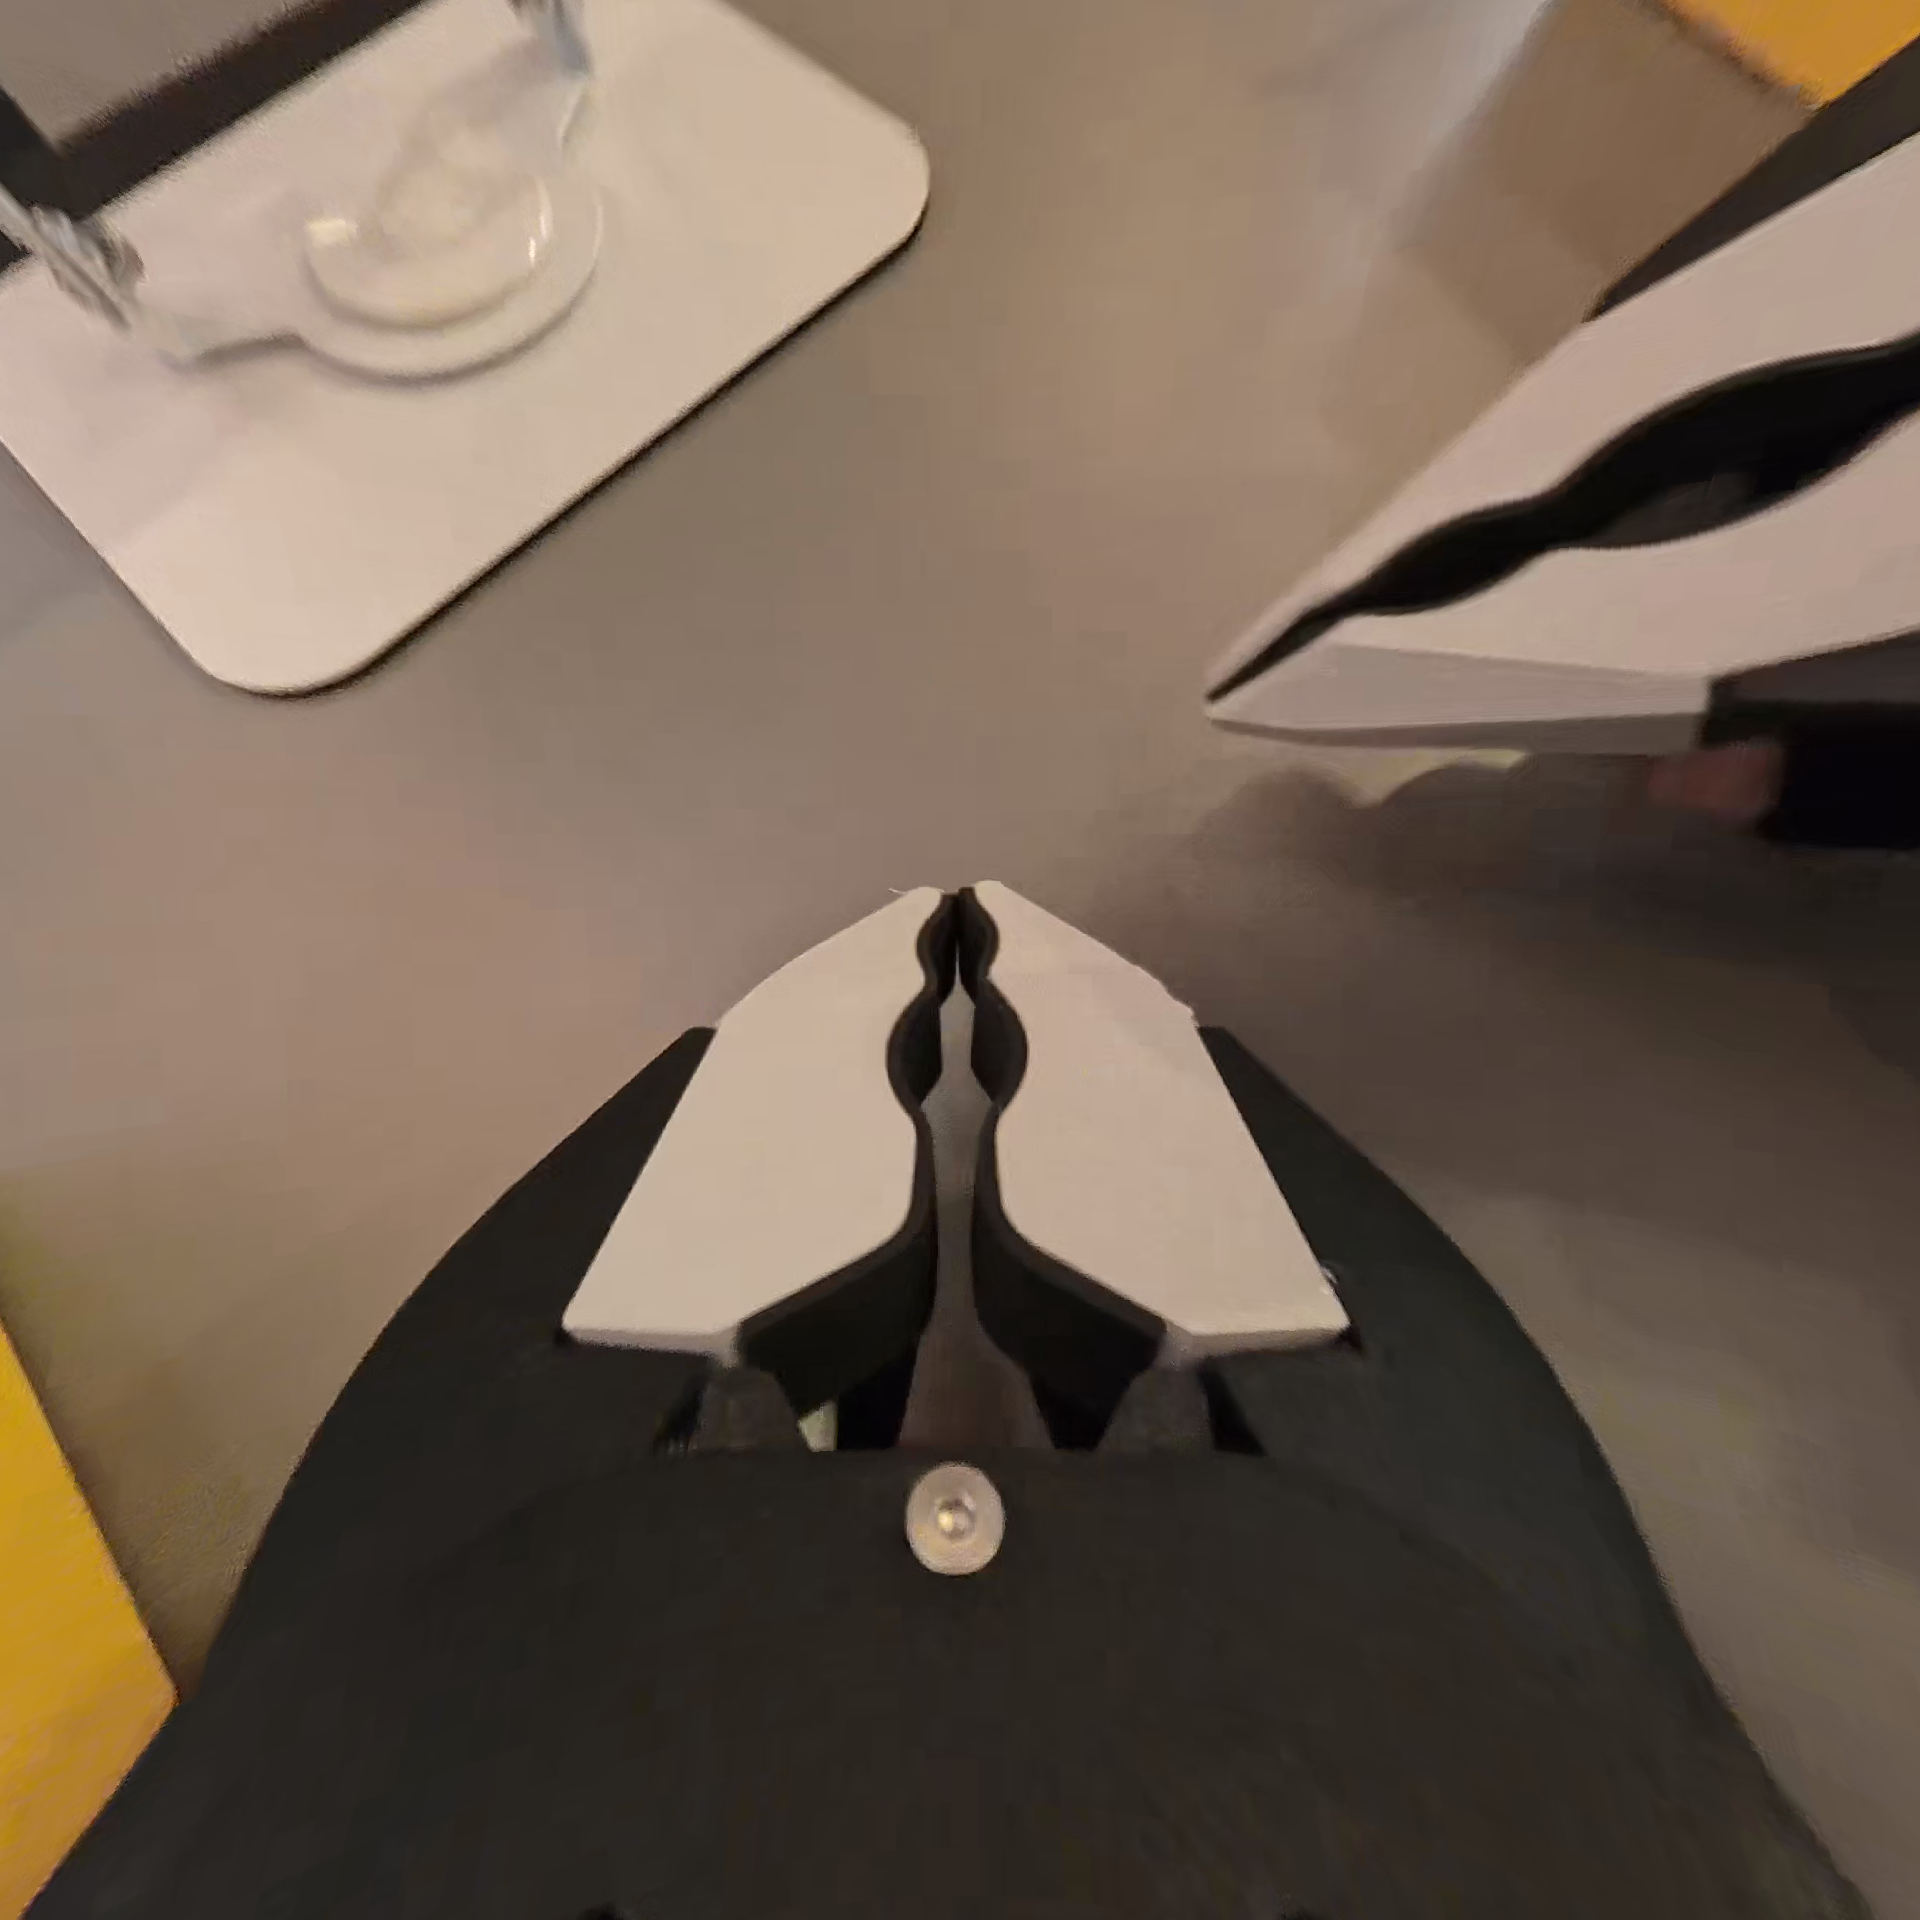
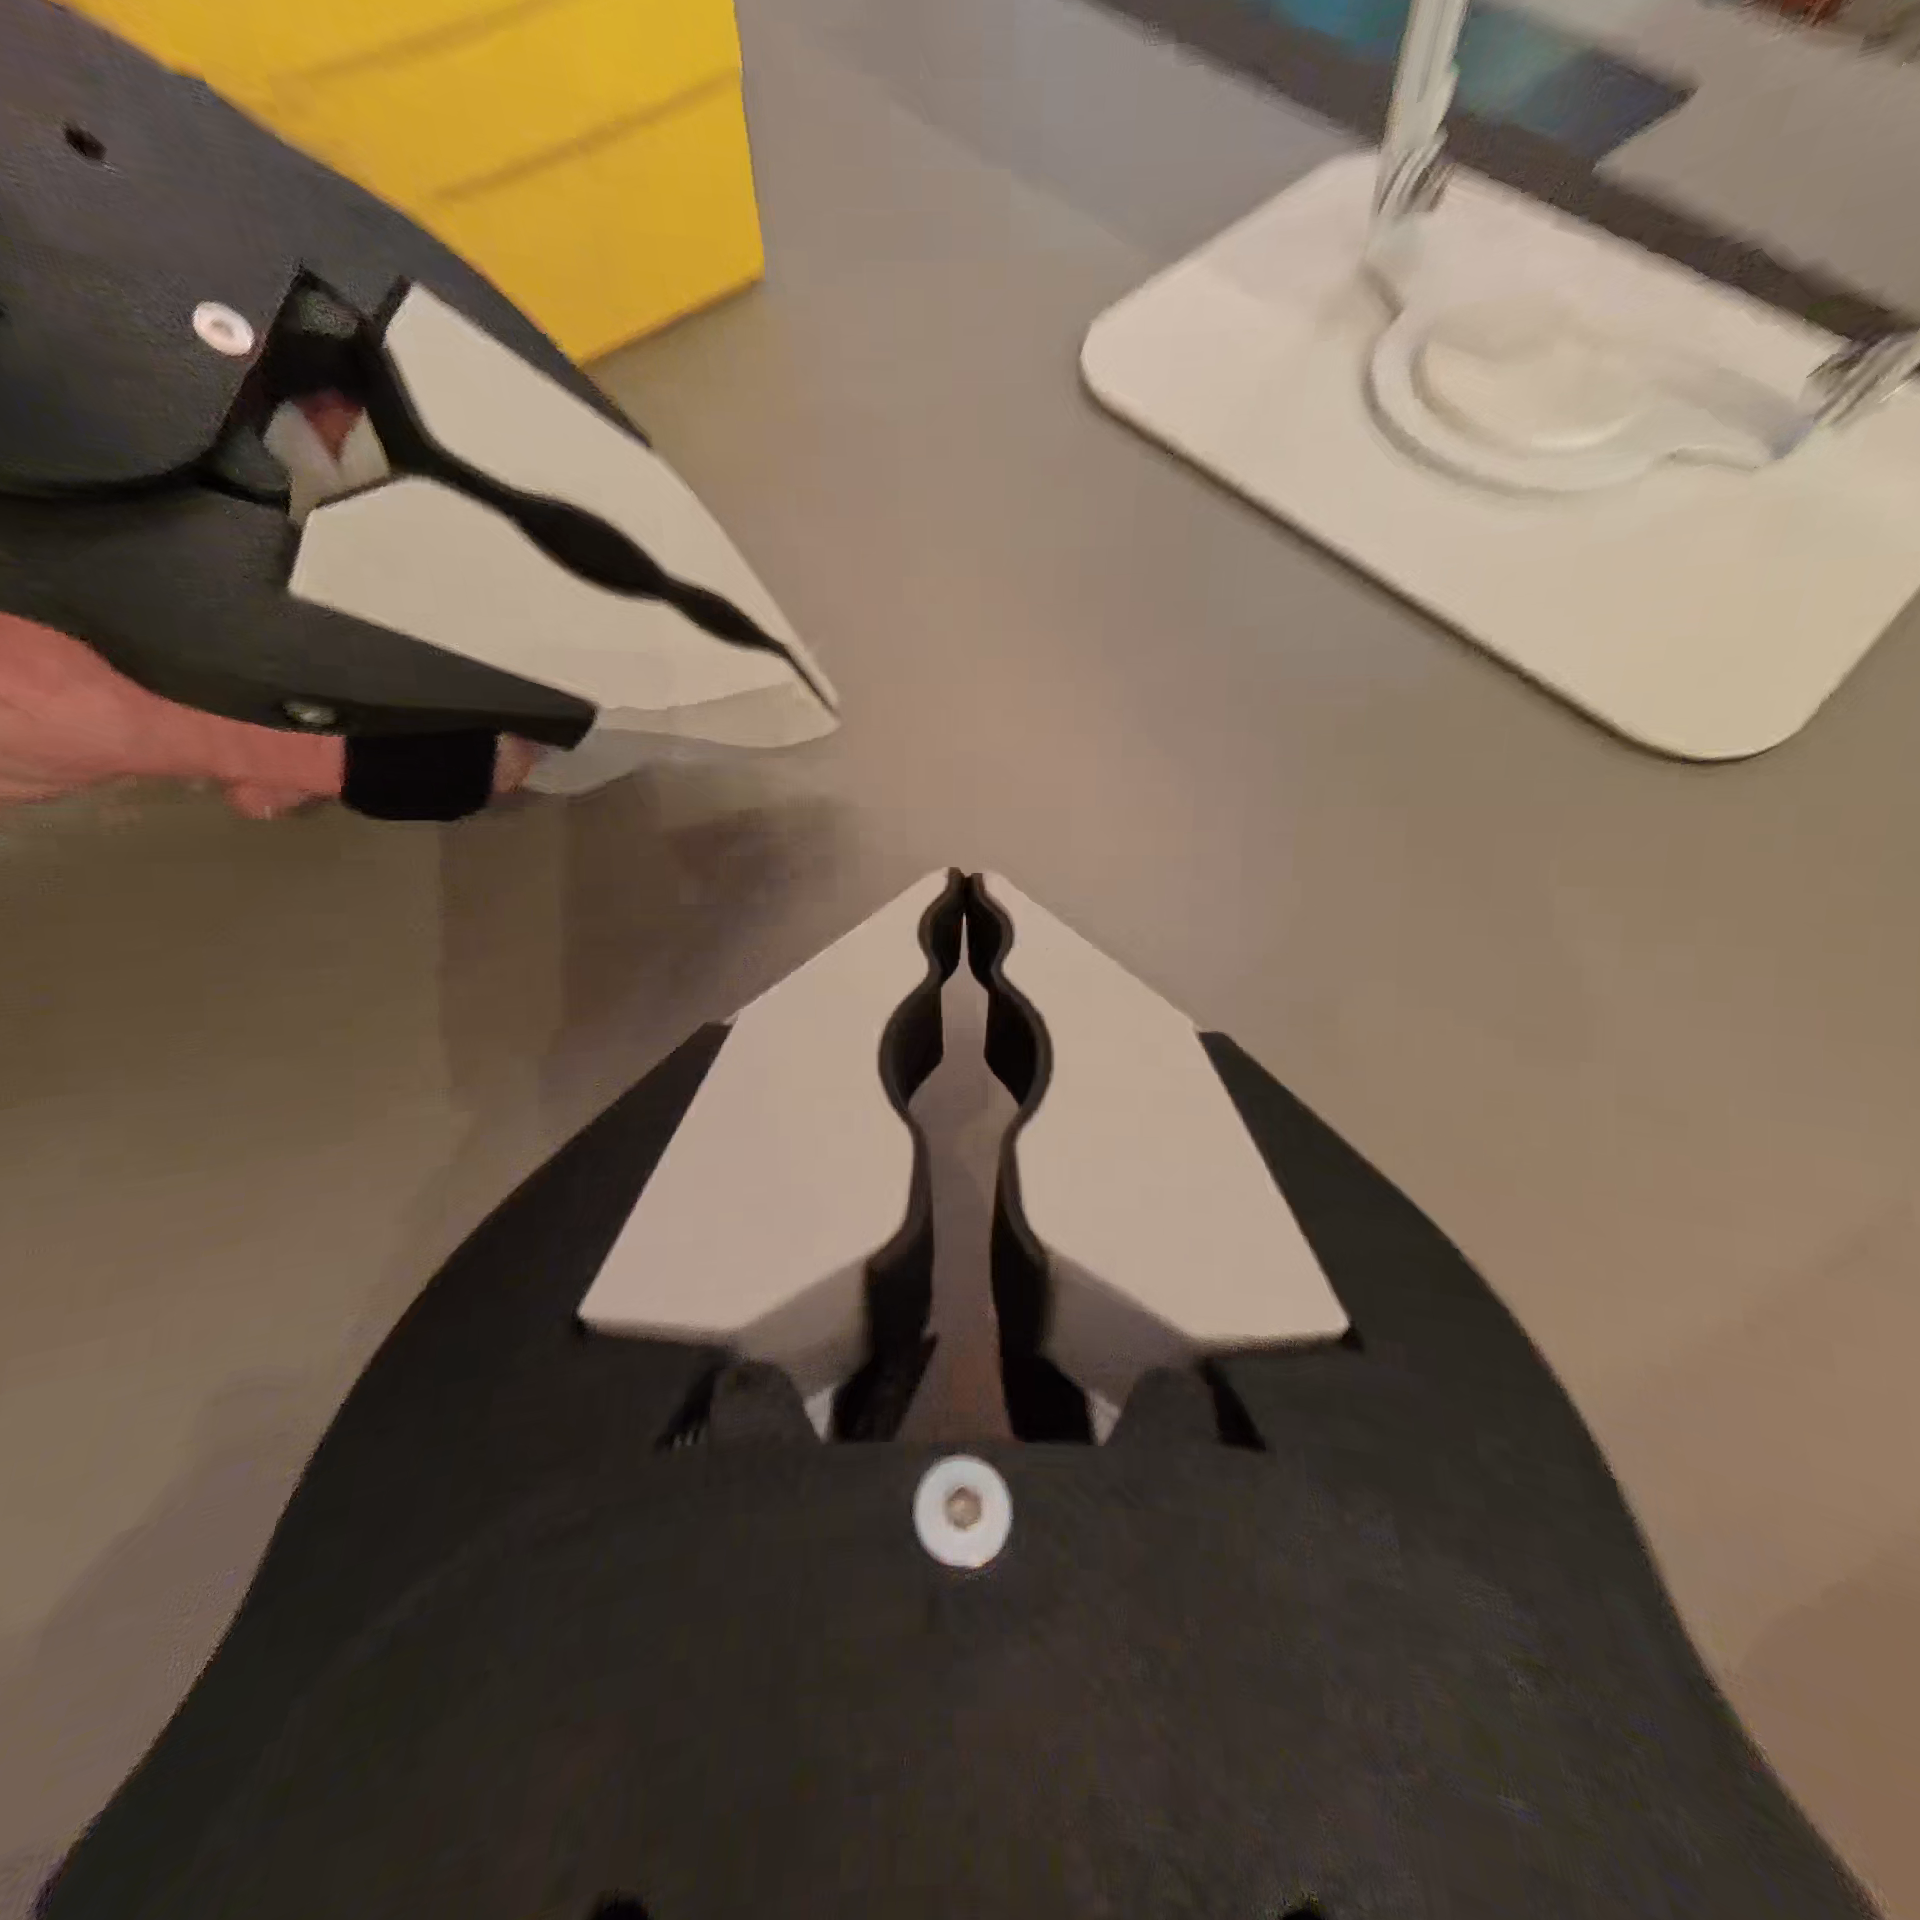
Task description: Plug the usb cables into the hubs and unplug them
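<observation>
No usb cable or hub shows in either view. My left gripper (image 1: 957, 891) is shut and empty, its white fingers touching at the tips, low over the grey table (image 1: 727, 727). My right gripper (image 2: 961, 875) is also shut and empty over the same table (image 2: 1247, 883). Each shows in the other's view: the right gripper (image 1: 1221, 698) comes in from the right of the left wrist view, and the left gripper (image 2: 826, 698) comes in from the left of the right wrist view, held by a hand (image 2: 125, 727). The two tips point toward each other, a short way apart.
A white stand base (image 1: 416, 436) with a clear round foot (image 1: 452, 249) sits far left in the left wrist view, and far right in the right wrist view (image 2: 1558, 582). A yellow box (image 2: 561, 156) stands behind the left gripper; a yellow edge (image 1: 62, 1610) shows low left.
</observation>
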`<state>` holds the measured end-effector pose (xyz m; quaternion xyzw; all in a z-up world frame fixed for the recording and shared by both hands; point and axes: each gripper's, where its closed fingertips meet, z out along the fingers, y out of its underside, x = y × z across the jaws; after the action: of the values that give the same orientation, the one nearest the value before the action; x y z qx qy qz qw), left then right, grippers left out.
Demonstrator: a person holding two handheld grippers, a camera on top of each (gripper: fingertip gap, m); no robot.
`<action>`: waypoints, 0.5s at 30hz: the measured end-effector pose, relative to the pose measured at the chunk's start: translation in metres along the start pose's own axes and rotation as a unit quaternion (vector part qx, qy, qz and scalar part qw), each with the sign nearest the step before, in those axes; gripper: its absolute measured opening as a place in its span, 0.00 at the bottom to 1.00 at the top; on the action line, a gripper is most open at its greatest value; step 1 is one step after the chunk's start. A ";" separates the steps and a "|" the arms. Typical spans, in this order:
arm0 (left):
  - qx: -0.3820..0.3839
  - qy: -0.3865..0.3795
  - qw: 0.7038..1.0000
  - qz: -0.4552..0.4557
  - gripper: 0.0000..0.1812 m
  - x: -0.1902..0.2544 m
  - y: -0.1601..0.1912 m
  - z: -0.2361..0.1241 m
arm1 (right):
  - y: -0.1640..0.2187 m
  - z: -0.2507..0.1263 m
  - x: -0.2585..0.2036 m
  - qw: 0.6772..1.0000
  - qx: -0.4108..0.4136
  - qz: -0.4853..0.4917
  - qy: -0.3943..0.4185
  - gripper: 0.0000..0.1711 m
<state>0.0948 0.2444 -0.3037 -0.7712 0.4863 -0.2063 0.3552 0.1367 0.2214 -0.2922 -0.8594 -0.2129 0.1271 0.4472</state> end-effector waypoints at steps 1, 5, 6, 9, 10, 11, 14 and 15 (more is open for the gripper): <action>0.022 0.006 1.000 0.008 0.00 0.004 -0.008 -0.009 | -0.008 -0.006 0.000 1.000 0.015 -0.003 0.008 0.00; 0.071 0.007 0.997 0.040 0.00 0.008 -0.035 -0.058 | -0.047 -0.035 -0.008 0.997 0.078 0.008 0.013 0.00; 0.082 -0.004 0.995 0.049 0.04 0.002 -0.042 -0.074 | -0.056 -0.042 -0.014 0.996 0.093 0.014 0.000 0.06; 0.082 -0.074 0.990 0.087 0.30 -0.038 -0.050 -0.123 | -0.062 -0.056 -0.028 0.995 0.095 0.028 -0.015 0.31; 0.071 -0.103 0.986 0.108 0.33 -0.059 -0.048 -0.139 | -0.059 -0.059 -0.031 0.996 0.088 0.020 -0.013 0.30; 0.067 -0.131 0.981 0.129 0.35 -0.081 -0.046 -0.155 | -0.055 -0.061 -0.033 0.996 0.082 0.012 -0.012 0.27; -0.006 -0.153 0.976 0.152 0.37 -0.151 -0.018 -0.184 | -0.047 -0.065 -0.034 0.997 0.080 0.017 -0.006 0.28; -0.043 -0.139 0.978 0.152 0.38 -0.169 -0.004 -0.187 | -0.045 -0.065 -0.035 0.997 0.079 0.018 -0.008 0.27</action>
<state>-0.1016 0.3322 -0.1726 -0.7242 0.5518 -0.0196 0.4131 0.1215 0.1811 -0.2167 -0.8240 -0.1901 0.1588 0.5096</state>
